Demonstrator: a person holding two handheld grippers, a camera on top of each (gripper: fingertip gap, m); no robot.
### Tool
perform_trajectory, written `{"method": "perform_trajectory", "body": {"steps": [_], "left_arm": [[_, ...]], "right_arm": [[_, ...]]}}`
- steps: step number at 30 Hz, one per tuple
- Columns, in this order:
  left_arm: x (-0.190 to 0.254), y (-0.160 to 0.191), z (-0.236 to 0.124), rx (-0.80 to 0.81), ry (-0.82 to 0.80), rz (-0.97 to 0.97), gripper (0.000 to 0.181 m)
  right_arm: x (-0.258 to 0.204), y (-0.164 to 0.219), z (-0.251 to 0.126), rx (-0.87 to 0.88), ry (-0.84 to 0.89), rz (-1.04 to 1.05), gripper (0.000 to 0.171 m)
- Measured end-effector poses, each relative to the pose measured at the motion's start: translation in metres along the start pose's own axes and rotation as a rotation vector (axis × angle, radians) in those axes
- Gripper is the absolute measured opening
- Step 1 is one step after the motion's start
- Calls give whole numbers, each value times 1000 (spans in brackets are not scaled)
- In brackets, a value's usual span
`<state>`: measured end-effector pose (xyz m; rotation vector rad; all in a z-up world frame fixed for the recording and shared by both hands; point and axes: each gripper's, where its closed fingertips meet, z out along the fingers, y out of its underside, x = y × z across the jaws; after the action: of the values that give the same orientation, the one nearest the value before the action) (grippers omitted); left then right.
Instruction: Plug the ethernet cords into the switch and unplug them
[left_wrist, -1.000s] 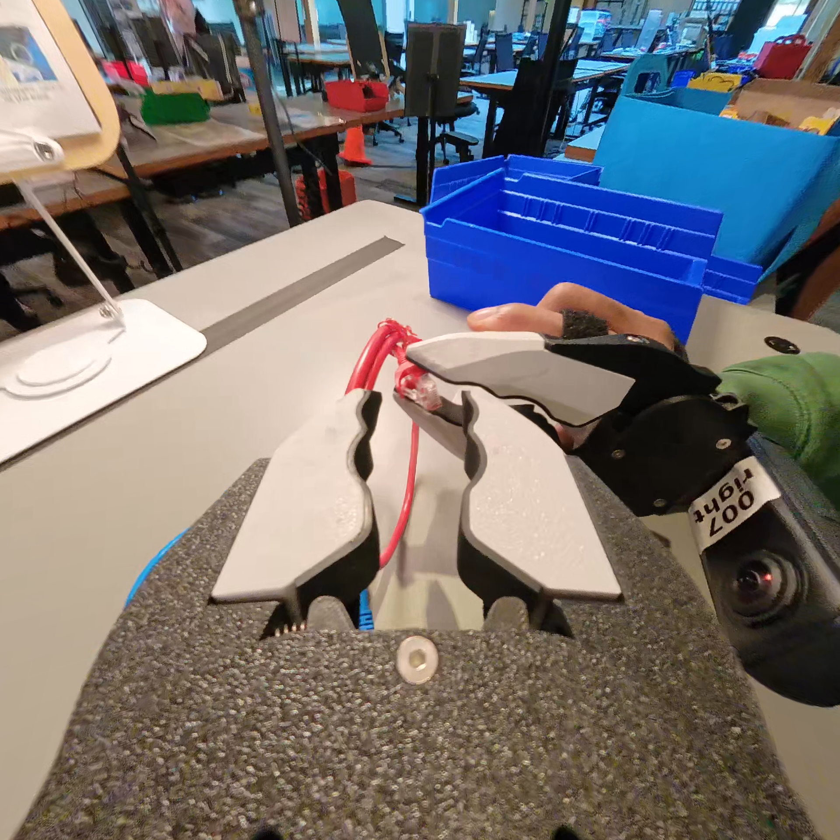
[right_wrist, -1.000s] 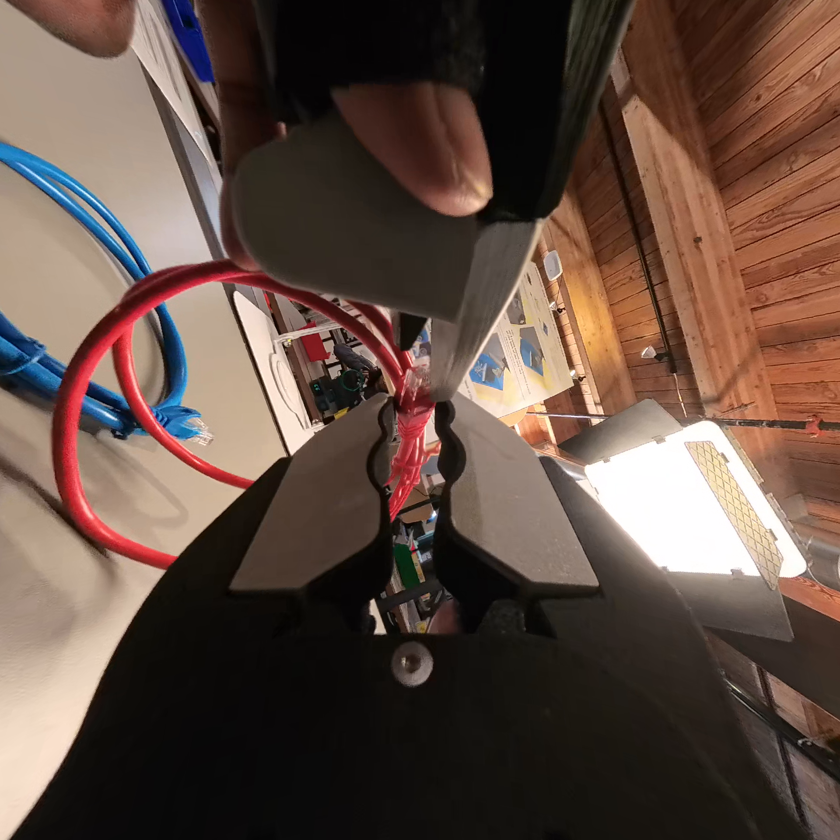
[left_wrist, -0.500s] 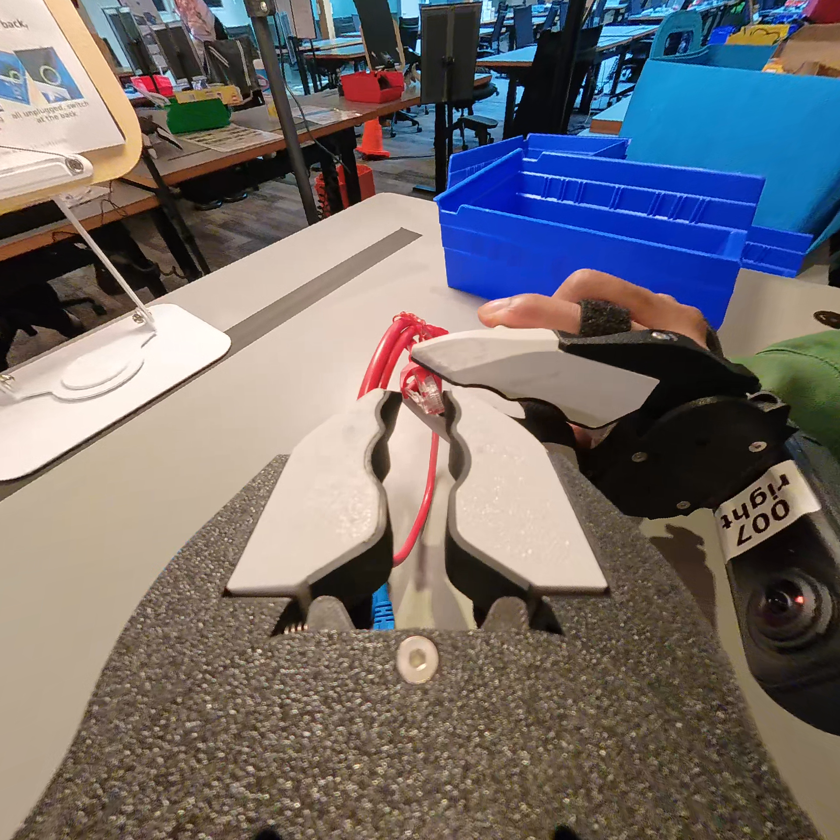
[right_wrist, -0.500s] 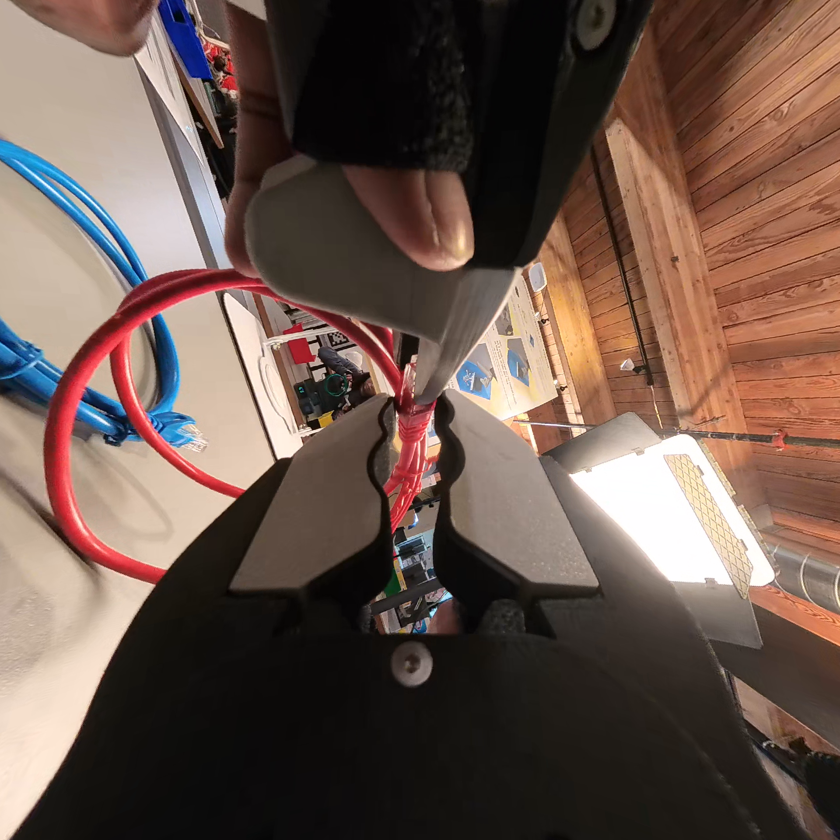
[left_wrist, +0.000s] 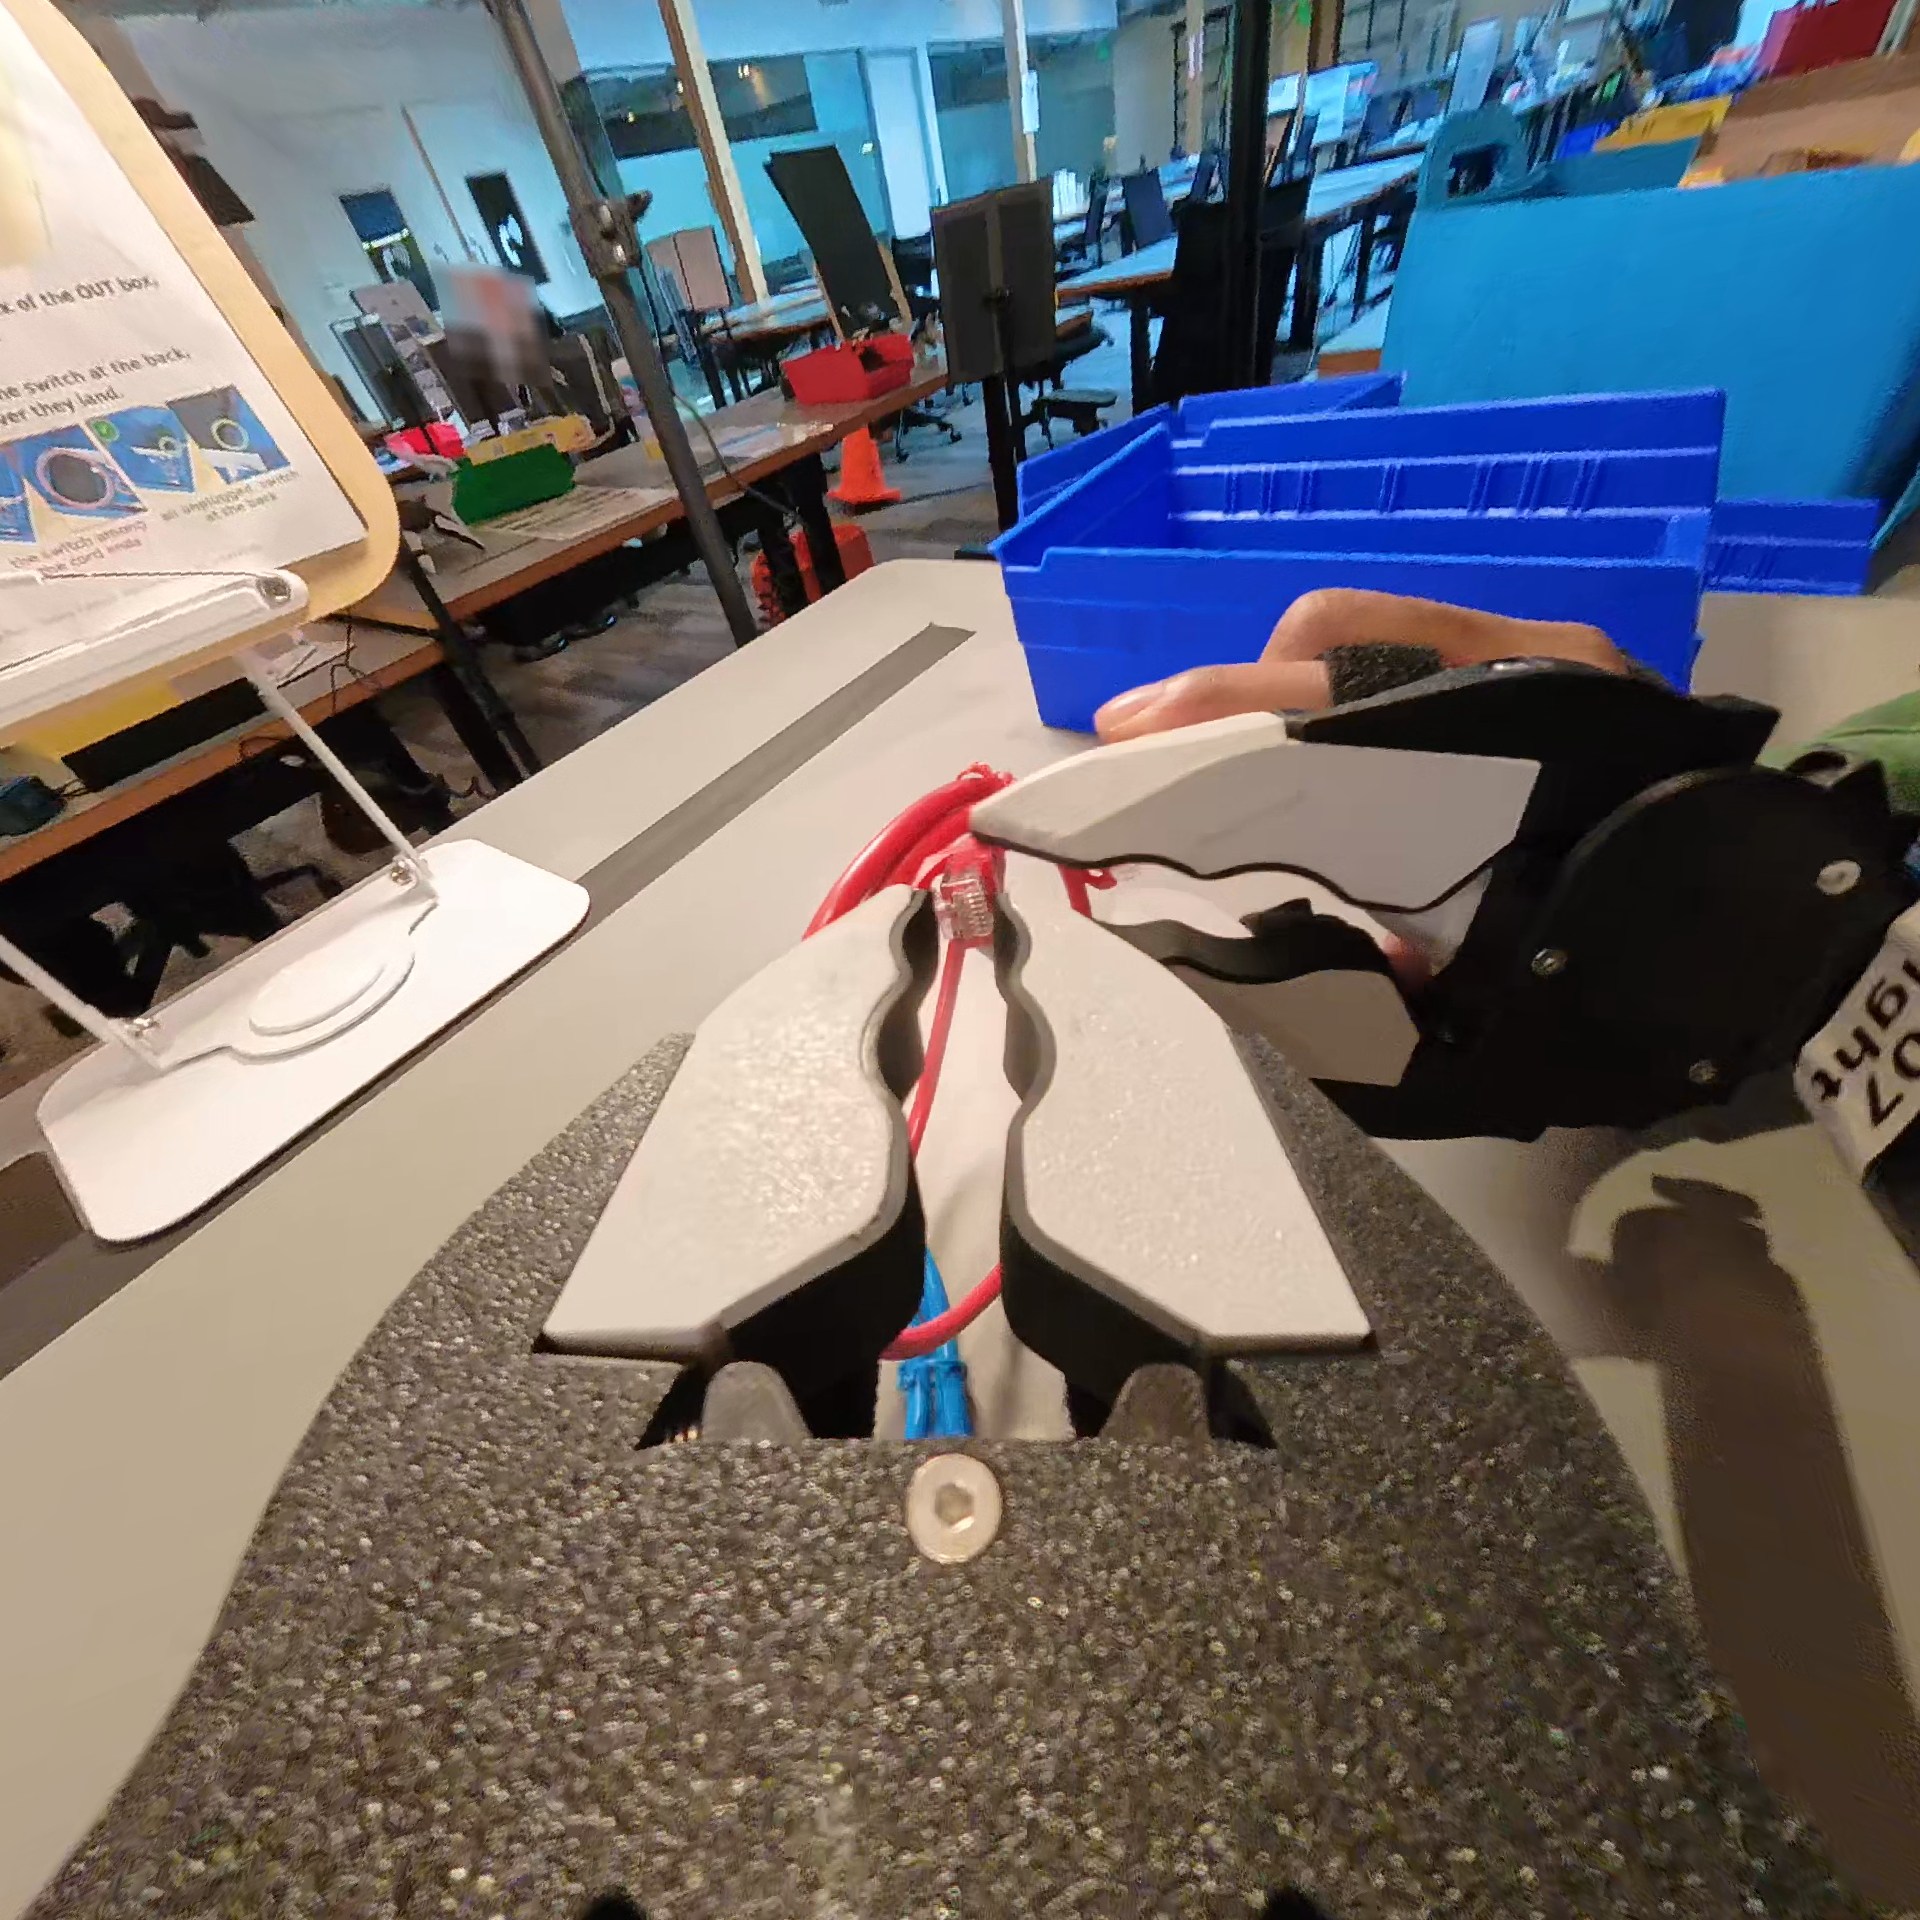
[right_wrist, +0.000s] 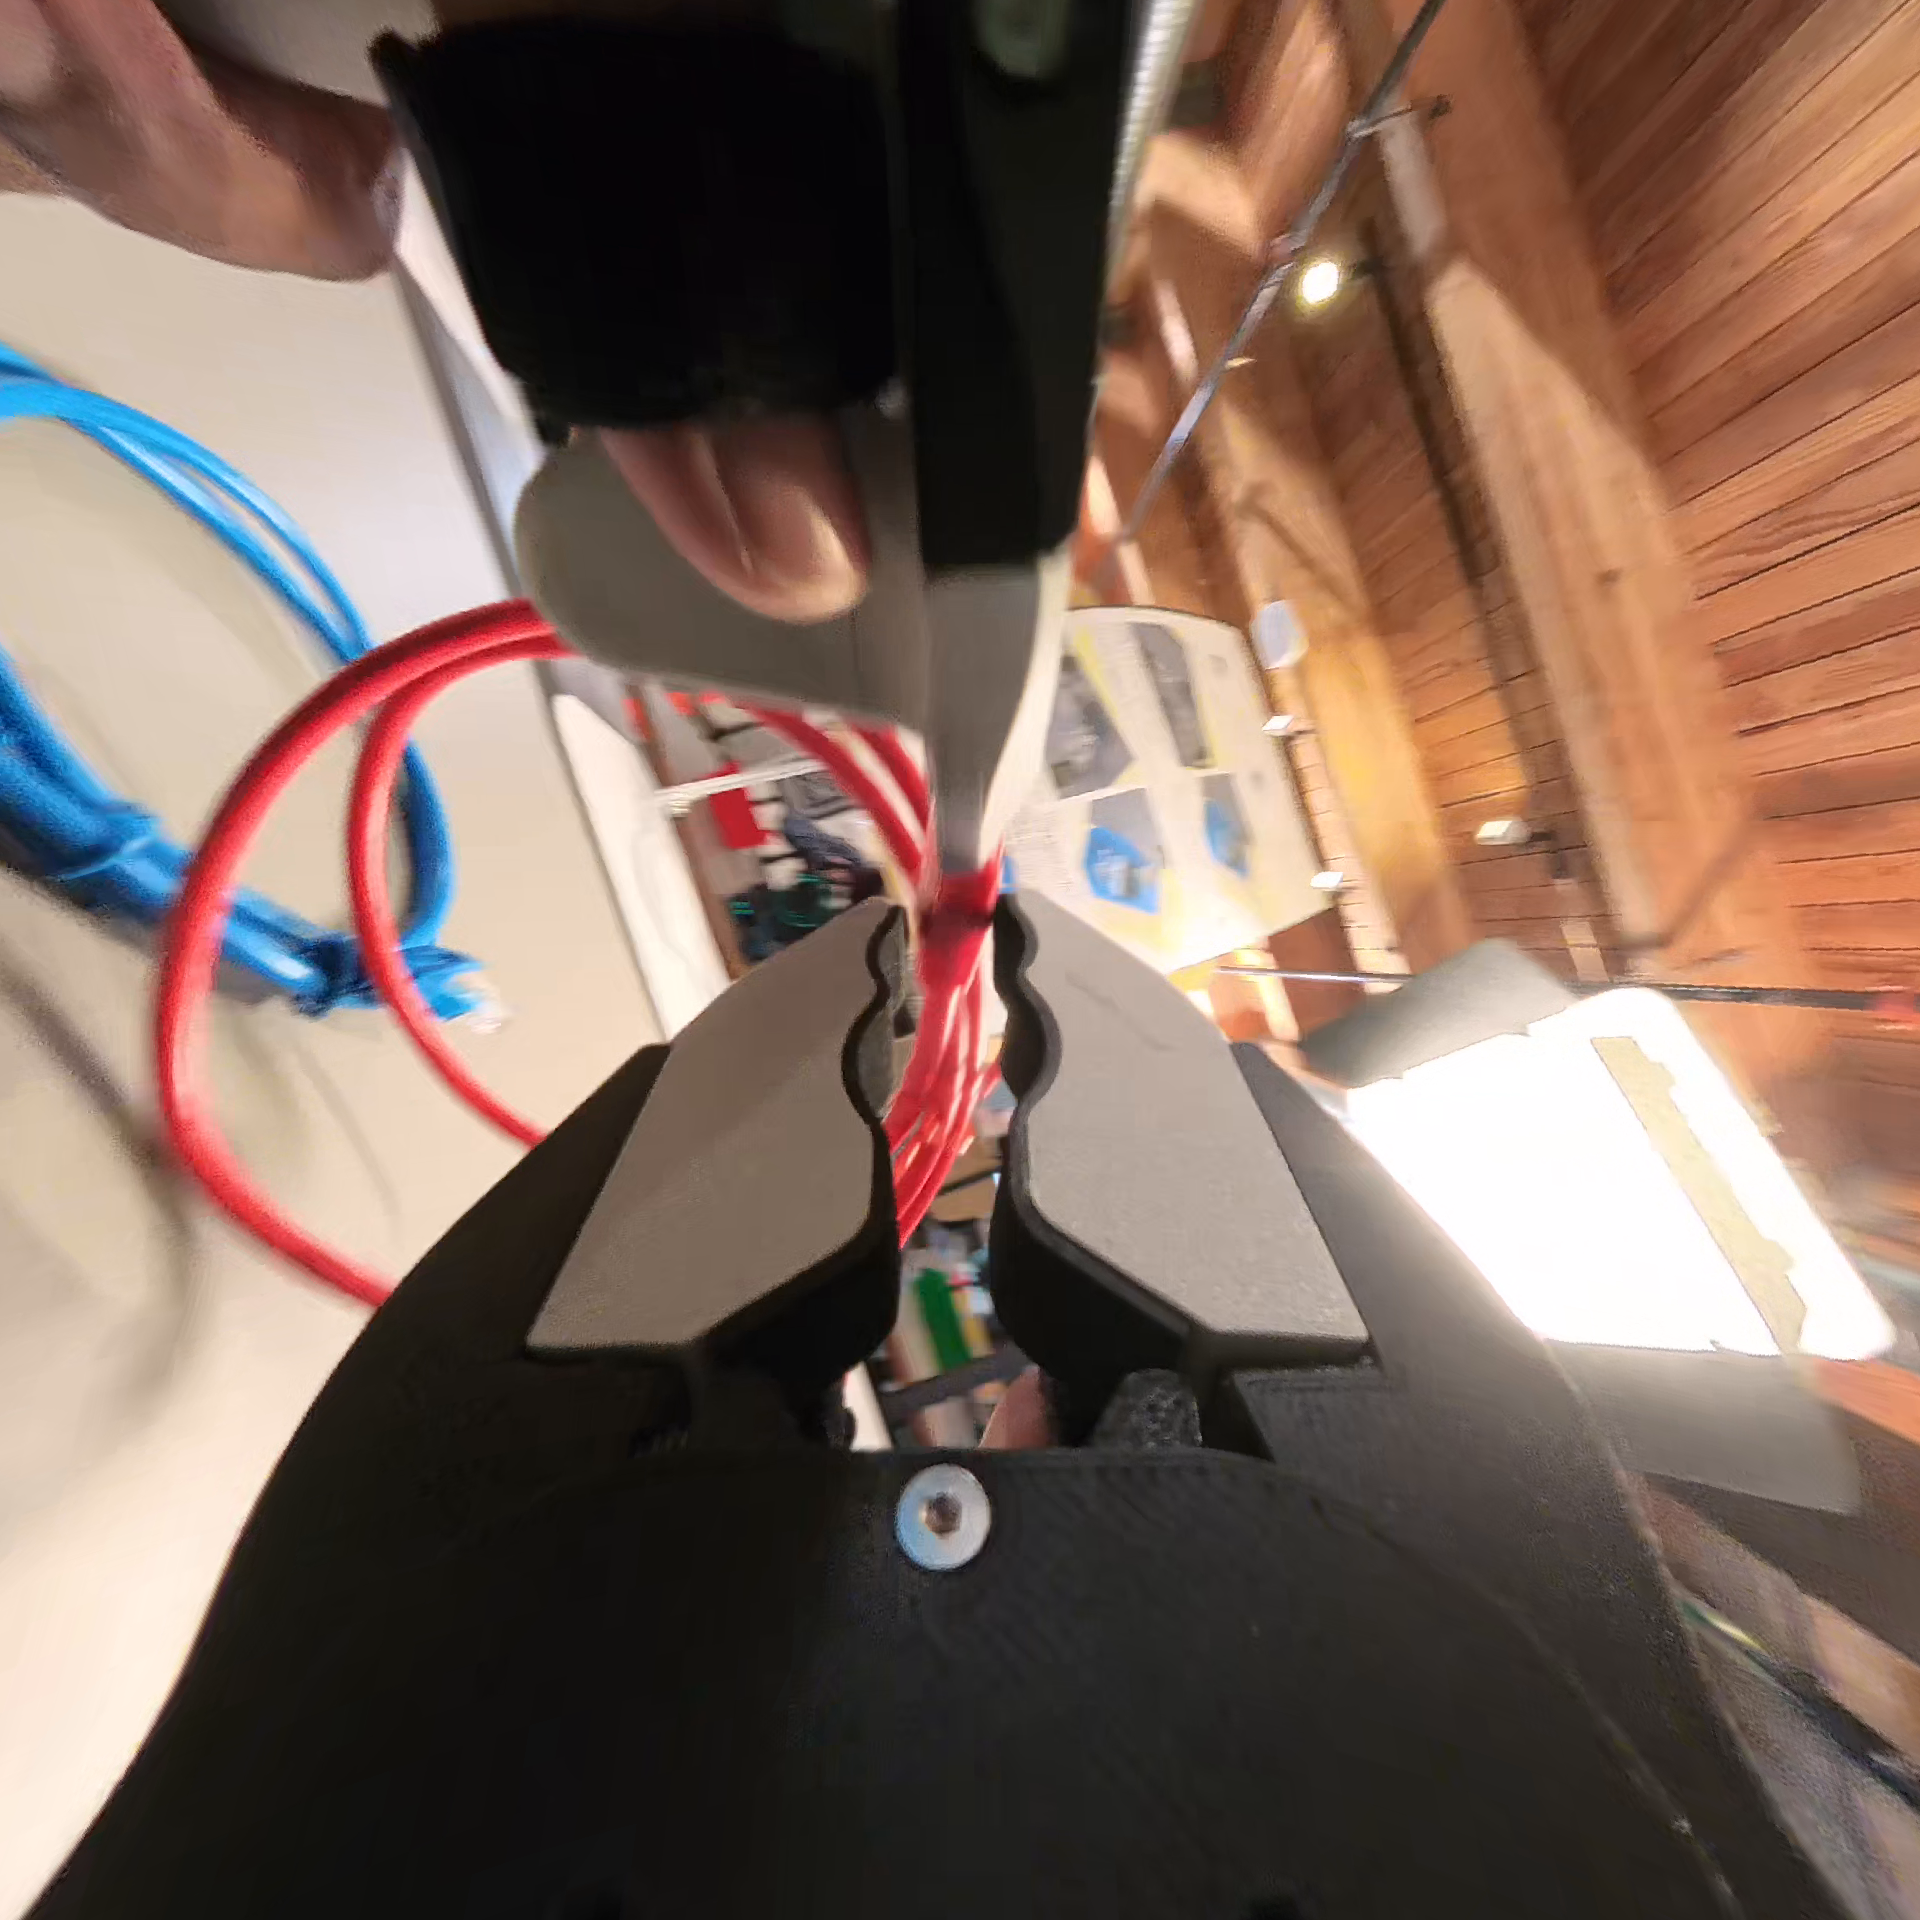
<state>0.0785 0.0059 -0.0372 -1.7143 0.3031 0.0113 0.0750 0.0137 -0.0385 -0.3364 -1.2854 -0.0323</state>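
Note:
My left gripper (left_wrist: 962, 912) is shut on the clear plug (left_wrist: 961, 906) of the red ethernet cord (left_wrist: 935, 1049) and holds it above the grey table (left_wrist: 312, 1455). My right gripper (right_wrist: 945, 920) is shut on the coiled bundle of the same red cord (right_wrist: 260, 831), whose loops hang to the left. In the left wrist view its upper finger (left_wrist: 1247, 821) reaches in from the right, its tip touching the plug. A blue ethernet cord (right_wrist: 260, 935) lies coiled on the table, its plug (right_wrist: 457, 987) free. No switch is in view.
Blue plastic bins (left_wrist: 1351, 582) stand at the back right of the table. A white sign stand (left_wrist: 312, 987) with a printed sheet is at the left. A dark strip (left_wrist: 779, 748) runs across the tabletop. Other desks fill the room beyond. Only a small space, under 4 cm, lies between the two pairs of fingers.
My left gripper's fingers have closed from open onto the red plug that the right gripper held up. The right gripper has kept its hold on the red bundle and shifted slightly.

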Motion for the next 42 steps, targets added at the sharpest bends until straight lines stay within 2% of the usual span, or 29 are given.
{"method": "perform_trajectory", "body": {"steps": [7,14,20,28,38,42], "left_arm": [[-16,-4,-5,105,39,12,11],[-11,-7,-8,191,33,319,11],[27,6,-7,240,137,706,11],[62,31,-6,233,233,945,11],[77,42,-16,262,291,1072,10],[77,46,-19,262,292,1096,10]], "right_arm": [[8,26,-12,73,-153,167,23],[8,10,-26,224,-327,309,25],[6,-8,-39,303,-501,367,26],[-28,-18,-68,328,-812,321,20],[-51,-17,-77,300,-935,306,23],[-58,-15,-72,272,-913,266,15]]}}
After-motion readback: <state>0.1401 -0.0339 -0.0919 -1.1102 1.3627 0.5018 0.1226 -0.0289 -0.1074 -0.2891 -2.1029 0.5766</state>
